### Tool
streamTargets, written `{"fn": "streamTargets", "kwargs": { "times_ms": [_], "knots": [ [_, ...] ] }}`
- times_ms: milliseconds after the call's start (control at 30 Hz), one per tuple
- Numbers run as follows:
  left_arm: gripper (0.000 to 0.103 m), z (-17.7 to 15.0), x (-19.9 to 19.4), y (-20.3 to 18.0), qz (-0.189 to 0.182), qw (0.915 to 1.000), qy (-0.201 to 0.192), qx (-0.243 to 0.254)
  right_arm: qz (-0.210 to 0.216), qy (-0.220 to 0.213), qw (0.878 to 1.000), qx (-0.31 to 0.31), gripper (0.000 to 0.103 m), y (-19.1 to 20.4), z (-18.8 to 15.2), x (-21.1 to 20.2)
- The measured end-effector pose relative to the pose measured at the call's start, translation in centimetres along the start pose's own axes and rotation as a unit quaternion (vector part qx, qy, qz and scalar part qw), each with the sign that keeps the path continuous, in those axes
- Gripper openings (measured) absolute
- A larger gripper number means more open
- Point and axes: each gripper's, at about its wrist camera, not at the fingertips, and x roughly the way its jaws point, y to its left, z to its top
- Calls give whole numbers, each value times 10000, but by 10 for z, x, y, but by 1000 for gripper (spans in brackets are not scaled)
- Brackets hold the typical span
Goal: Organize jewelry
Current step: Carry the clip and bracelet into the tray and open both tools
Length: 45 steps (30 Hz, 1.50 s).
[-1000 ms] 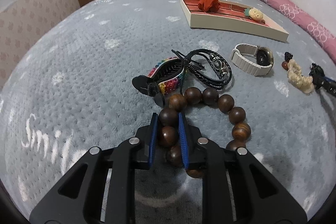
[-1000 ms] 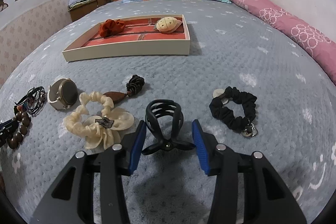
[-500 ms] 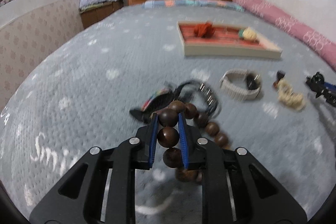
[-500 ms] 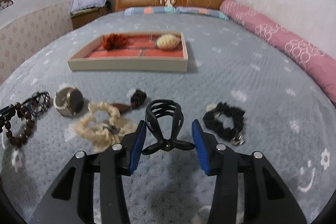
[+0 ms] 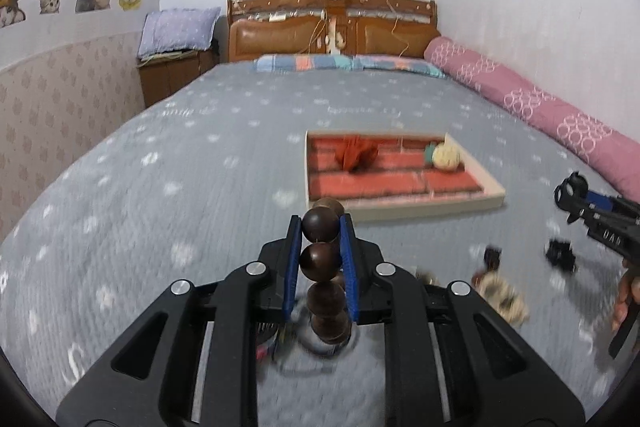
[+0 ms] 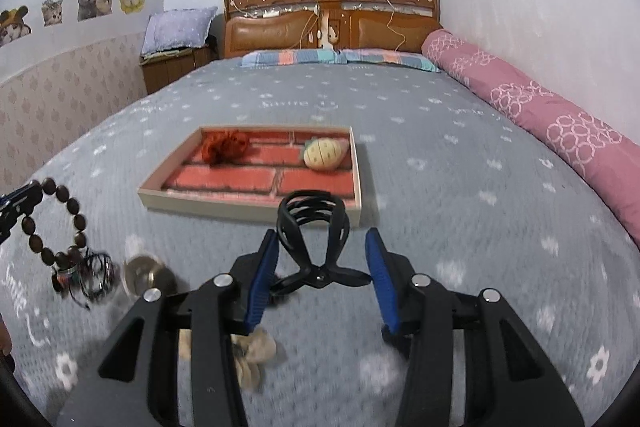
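A: What is the left claw (image 5: 320, 247) doing?

B: It is gripping the wooden bead bracelet (image 5: 322, 259) between its blue pads, above the grey bed cover (image 5: 160, 207). In the left wrist view the beads are hanging in one line, so the loop is hiding behind itself. In the right wrist view the whole ring of beads (image 6: 60, 223) is showing at the left edge, but the left claw is cut off there.

A: And the right claw (image 6: 322, 271)?

B: It is holding the black hair claw clip (image 6: 314, 239) by its two handles. The left handle is touching the pad. The right handle is looking a little apart from the right pad, so I cannot tell how firmly that side is pressing.

A: Where is the tray (image 6: 256, 205)?

B: It is lying on the bed ahead of both claws, with a red scrunchie (image 6: 224, 147) and a pale plush piece (image 6: 324, 155) inside.

A: What is hard to see?

B: The things on the cover are blurring. The black cords (image 6: 94, 275) and a round watch (image 6: 144, 275) are only half clear, and the cream scrunchie (image 6: 252, 355) is partly hiding under the right claw. A hand (image 5: 626, 299) is cut off at the right edge.
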Motion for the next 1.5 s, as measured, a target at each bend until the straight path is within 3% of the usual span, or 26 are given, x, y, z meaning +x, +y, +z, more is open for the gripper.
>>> {"fn": "streamTargets", "kwargs": {
  "times_ms": [267,533,833,967,1500],
  "knots": [
    [18,55,48,-20,-190,9997,-128,-13,60,-66,9999,102,45,3,40,39],
    [18,83,133,-42,-304,9994,172,39,104,238,9996,77,45,10,64,107],
    [18,85,231,-52,-295,9959,815,270,74,797,9968,11,45,9,67,194],
    [18,86,261,-49,-113,9944,985,355,-6,978,9952,-20,45,8,64,219],
    [21,63,318,-25,310,9849,1691,208,-147,1302,9913,-148,43,0,59,263]
  ]
}}
